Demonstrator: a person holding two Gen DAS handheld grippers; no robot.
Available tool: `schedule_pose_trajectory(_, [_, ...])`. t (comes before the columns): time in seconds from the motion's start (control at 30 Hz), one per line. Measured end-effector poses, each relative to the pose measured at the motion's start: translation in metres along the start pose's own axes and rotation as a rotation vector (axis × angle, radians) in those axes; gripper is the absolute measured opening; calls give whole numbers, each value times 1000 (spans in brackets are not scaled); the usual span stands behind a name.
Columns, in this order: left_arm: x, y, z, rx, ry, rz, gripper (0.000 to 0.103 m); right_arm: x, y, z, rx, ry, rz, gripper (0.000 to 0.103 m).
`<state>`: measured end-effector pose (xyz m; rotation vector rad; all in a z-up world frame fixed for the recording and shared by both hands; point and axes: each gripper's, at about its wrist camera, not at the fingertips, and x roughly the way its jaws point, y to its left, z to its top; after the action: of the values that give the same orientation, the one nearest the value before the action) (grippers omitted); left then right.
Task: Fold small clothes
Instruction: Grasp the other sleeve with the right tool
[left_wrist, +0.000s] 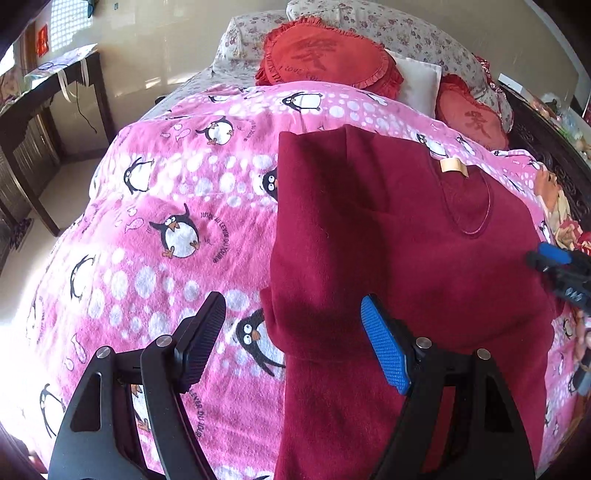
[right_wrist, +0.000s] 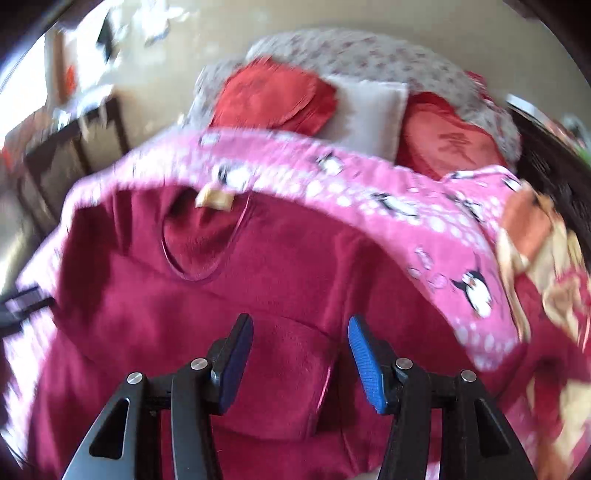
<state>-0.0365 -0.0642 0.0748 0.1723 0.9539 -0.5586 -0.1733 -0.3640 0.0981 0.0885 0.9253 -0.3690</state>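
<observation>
So the dark red fleece top (left_wrist: 406, 258) is lying flat on the pink penguin blanket (left_wrist: 177, 206), collar end pointing up toward the red heart cushion (left_wrist: 325, 55) and hem end running down toward the cameras. Its long axis runs pretty much straight away from both grippers. One side looks already folded in: there's a long straight doubled edge on the side away from the neckline, with a sleeve-ish strip lying along it.

The left gripper (left_wrist: 295, 343) hangs just above that folded edge, fingers spread wide with nothing between them. The edge falls right in the gap, with the black pad (left_wrist: 201, 341) over bare blanket and the blue pad (left_wrist: 384, 349) over the top. The right gripper (right_wrist: 299, 363) is also released and empty, sitting over the middle of the top below the neckline (right_wrist: 199, 240) (this view is motion-blurred, so don't trust fine detail). I can't tell if either one is actually touching fabric.

My guess is the next fold comes from the hem up toward the collar, or the other side in. The left gripper is nearer the folded edge, the right nearer the unfolded side.

The fabric is plush, thick and matte, with a beige tag (left_wrist: 454, 165) at the collar. The blanket is fuzzy too, so the layers will probably cling and drag.
</observation>
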Motion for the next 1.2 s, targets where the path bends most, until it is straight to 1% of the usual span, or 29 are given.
schedule_pose_trajectory(0.1, [5, -1, 3, -7, 4, -2, 77, 22, 4, -4, -114, 62, -42, 52])
schedule_pose_trajectory(0.17, [11, -2, 4, -7, 13, -3, 77, 22, 4, -8, -149, 41, -49, 41])
schedule_pose_trajectory(0.2, [12, -2, 3, -9, 16, 0, 77, 19, 3, -9, -156, 27, -44, 14])
schedule_pose_trajectory(0.23, [14, -3, 4, -14, 17, 2, 76, 17, 2, -11, -154, 28, -44, 6])
schedule_pose_trajectory(0.33, [12, -3, 6, -42, -14, -2, 76, 3, -6, -8, -105, -8, -7, 6])
schedule_pose_trajectory(0.37, [13, -3, 7, -50, -21, -2, 77, -4, -9, -6, -91, -31, -11, 6])
schedule_pose_trajectory(0.4, [15, -4, 7, -50, -17, -3, 77, -8, -10, -4, -81, -51, -24, 6])
schedule_pose_trajectory(0.47, [23, -8, 10, -38, 4, 11, 77, -12, -16, 1, -40, -82, -85, 6])
schedule_pose_trajectory(0.53, [31, -11, 12, -29, 10, 36, 77, -5, -23, 2, 20, -76, -117, 6])
schedule_pose_trajectory(0.6, [38, -13, 15, -20, 34, 54, 77, 13, -33, 1, 85, -39, -81, 7])
schedule_pose_trajectory(0.63, [40, -13, 15, -20, 36, 54, 77, 17, -36, 1, 100, -16, -72, 9])
schedule_pose_trajectory(0.67, [40, -12, 16, -22, 31, 55, 76, 13, -39, 1, 111, -19, -67, 12])
schedule_pose_trajectory(0.73, [42, -9, 16, -30, 23, 58, 77, -7, -46, 0, 158, -64, -84, 29])
schedule_pose_trajectory(0.77, [46, -8, 16, -34, 29, 58, 77, -16, -50, -2, 178, -87, -90, 32])
schedule_pose_trajectory(0.8, [50, -7, 17, -39, 37, 59, 77, -26, -53, -5, 204, -116, -68, 33])
schedule_pose_trajectory(0.83, [54, -7, 17, -44, 44, 60, 77, -32, -53, -9, 230, -129, -23, 33])
schedule_pose_trajectory(0.9, [60, -7, 16, -52, 54, 68, 77, -27, -49, -15, 240, -92, 41, 33])
schedule_pose_trajectory(0.93, [61, -8, 16, -53, 53, 71, 77, -20, -46, -17, 230, -67, 42, 33])
schedule_pose_trajectory(1.0, [59, -9, 15, -48, 53, 74, 77, 0, -42, -25, 210, -12, -40, 33])
schedule_pose_trajectory(1.03, [56, -10, 15, -45, 58, 72, 77, 11, -45, -29, 217, 24, -62, 33])
schedule_pose_trajectory(1.07, [52, -11, 15, -40, 61, 71, 77, 16, -48, -33, 243, 35, -39, 33])
schedule_pose_trajectory(1.1, [48, -12, 15, -35, 57, 72, 77, 11, -51, -34, 272, 15, -24, 33])
schedule_pose_trajectory(1.2, [35, -19, 14, 5, 25, 95, 77, -5, -51, -35, 287, -1, -26, 33])
